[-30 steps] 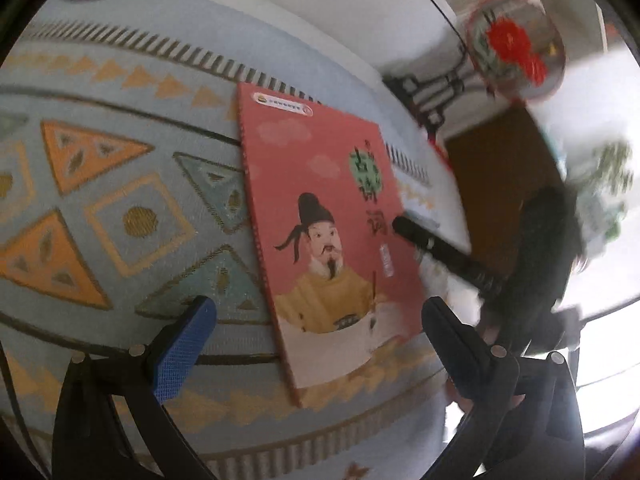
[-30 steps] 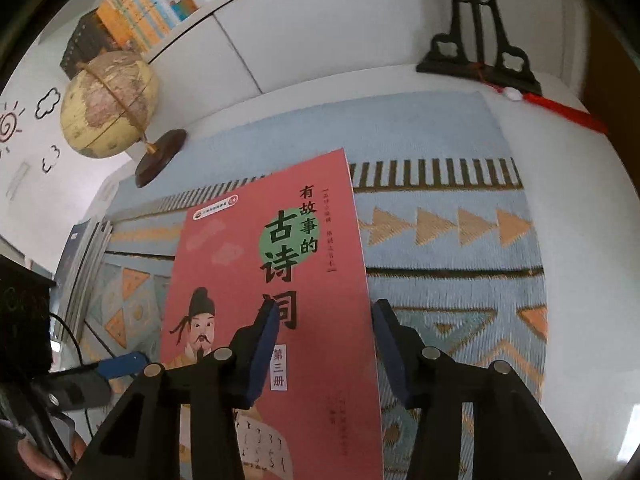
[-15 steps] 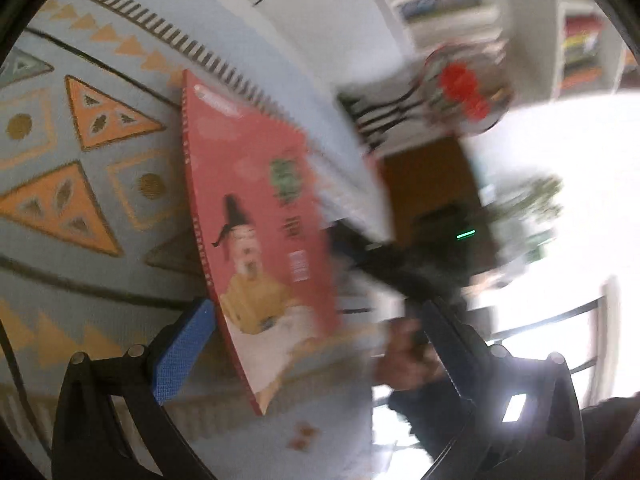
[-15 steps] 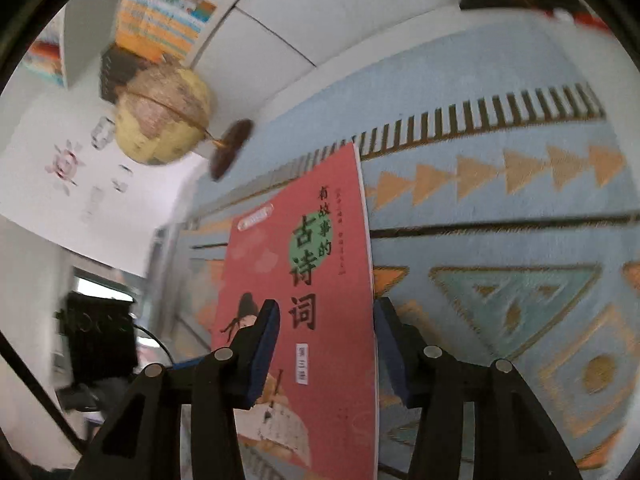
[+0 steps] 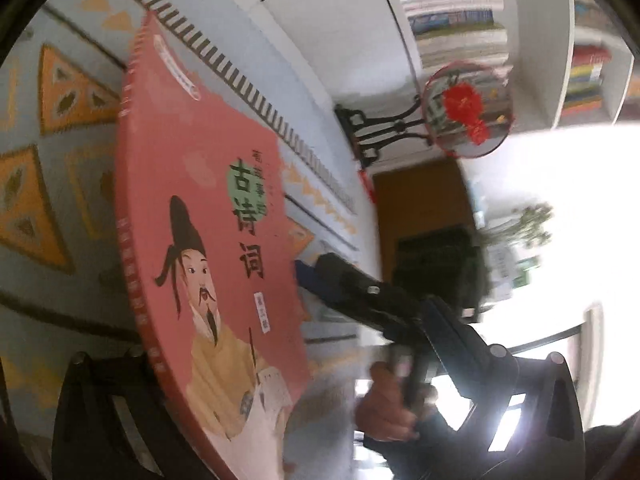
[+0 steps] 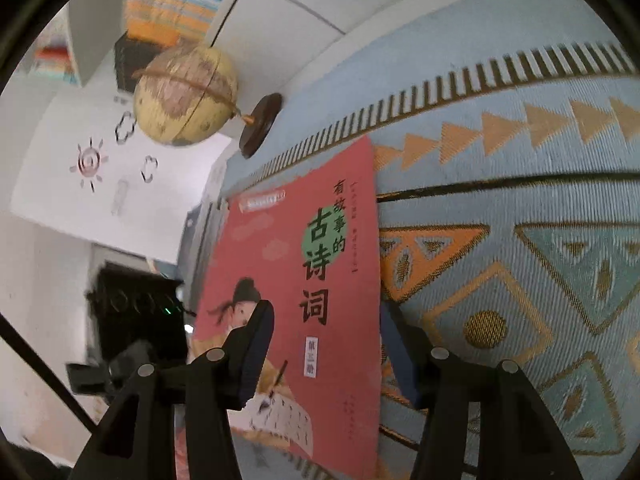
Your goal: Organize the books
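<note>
A thin red book (image 5: 208,248) with a cartoon scholar and Chinese title is tilted up off the patterned blue tablecloth (image 5: 48,184). It also shows in the right wrist view (image 6: 304,296). My right gripper (image 6: 326,356) straddles its right edge, one finger over the cover and one behind it; it also shows in the left wrist view (image 5: 320,276). My left gripper (image 5: 304,420) is wide open around the book's lower part. Its left finger is hidden behind the cover.
A globe (image 6: 184,96) on a dark base stands at the back left of the table. A round red-flower ornament (image 5: 468,108) on a black stand sits at the back right. Shelves of books (image 5: 452,12) fill the wall behind. Several books (image 6: 200,240) lie at the table's left.
The red book has been raised from lying flat to a steep tilt, held at its right edge by the right gripper. The left gripper has come in closer around it.
</note>
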`<state>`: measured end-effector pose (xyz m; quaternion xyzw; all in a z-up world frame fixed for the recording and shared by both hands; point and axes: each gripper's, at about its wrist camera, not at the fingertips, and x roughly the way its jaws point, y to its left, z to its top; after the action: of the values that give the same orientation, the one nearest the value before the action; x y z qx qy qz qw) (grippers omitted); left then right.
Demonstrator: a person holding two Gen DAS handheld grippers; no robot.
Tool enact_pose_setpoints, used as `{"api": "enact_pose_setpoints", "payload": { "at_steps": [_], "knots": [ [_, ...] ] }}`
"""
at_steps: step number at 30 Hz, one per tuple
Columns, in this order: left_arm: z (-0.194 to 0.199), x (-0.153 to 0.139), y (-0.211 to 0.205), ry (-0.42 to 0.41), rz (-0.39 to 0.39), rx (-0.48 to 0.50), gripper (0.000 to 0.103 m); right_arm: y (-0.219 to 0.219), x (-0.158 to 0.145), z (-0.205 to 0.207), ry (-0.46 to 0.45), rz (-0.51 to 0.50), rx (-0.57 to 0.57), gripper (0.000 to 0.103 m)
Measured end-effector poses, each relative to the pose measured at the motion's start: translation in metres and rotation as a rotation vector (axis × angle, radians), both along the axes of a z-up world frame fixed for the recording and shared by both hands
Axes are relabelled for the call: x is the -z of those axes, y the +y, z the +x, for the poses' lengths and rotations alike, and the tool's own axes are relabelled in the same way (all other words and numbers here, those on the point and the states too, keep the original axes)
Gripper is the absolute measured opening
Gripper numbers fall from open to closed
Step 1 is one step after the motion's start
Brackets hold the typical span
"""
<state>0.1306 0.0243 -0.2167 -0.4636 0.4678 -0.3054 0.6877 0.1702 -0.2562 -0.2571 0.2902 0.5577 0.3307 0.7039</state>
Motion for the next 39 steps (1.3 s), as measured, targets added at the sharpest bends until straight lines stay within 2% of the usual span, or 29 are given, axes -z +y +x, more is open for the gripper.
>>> {"api": "enact_pose_setpoints", "payload": {
  "at_steps": [1, 3, 5, 6, 9, 10, 13, 16, 20, 25, 31, 35, 39],
  "knots": [
    [-0.003, -0.003, 0.004, -0.007, -0.045, -0.009, 0.102, 0.001, -0.001, -0.001, -0.003, -0.008, -0.002, 0.054],
    [-0.007, -0.010, 0.007, -0.026, -0.087, -0.012, 0.102, 0.009, -0.006, -0.006, -0.028, -0.060, -0.022, 0.055],
    [-0.009, -0.019, 0.004, -0.046, -0.118, 0.000, 0.102, 0.020, -0.009, -0.010, -0.027, -0.086, -0.060, 0.065],
    [-0.011, -0.022, 0.002, -0.045, -0.143, 0.003, 0.102, 0.028, -0.012, -0.013, -0.037, -0.100, -0.077, 0.075],
    [-0.015, -0.027, 0.000, -0.056, -0.142, 0.004, 0.102, 0.042, -0.016, -0.022, -0.047, -0.109, -0.112, 0.101],
    [-0.017, -0.027, 0.001, -0.055, -0.152, 0.000, 0.102, 0.044, -0.016, -0.023, -0.038, -0.097, -0.110, 0.103],
    [-0.021, -0.029, 0.006, -0.053, -0.204, -0.022, 0.102, 0.044, -0.013, -0.024, -0.020, -0.049, -0.089, 0.102],
    [-0.023, -0.034, 0.003, -0.055, -0.223, -0.028, 0.102, 0.040, -0.011, -0.029, 0.009, 0.004, -0.066, 0.101],
    [-0.031, -0.049, 0.008, -0.076, -0.225, -0.048, 0.102, 0.044, -0.020, -0.036, -0.005, 0.043, -0.060, 0.101],
    [-0.049, -0.088, 0.033, -0.129, -0.191, -0.074, 0.102, 0.069, -0.048, -0.043, -0.043, 0.089, -0.086, 0.101],
    [-0.062, -0.134, 0.086, -0.182, -0.075, -0.075, 0.102, 0.135, -0.088, -0.046, -0.103, 0.119, -0.135, 0.101],
    [-0.057, -0.141, 0.130, -0.181, -0.035, -0.064, 0.102, 0.186, -0.103, -0.040, -0.117, 0.097, -0.134, 0.101],
    [-0.051, -0.134, 0.175, -0.151, 0.005, -0.027, 0.102, 0.243, -0.109, -0.028, -0.114, 0.029, -0.116, 0.101]
  ]
}}
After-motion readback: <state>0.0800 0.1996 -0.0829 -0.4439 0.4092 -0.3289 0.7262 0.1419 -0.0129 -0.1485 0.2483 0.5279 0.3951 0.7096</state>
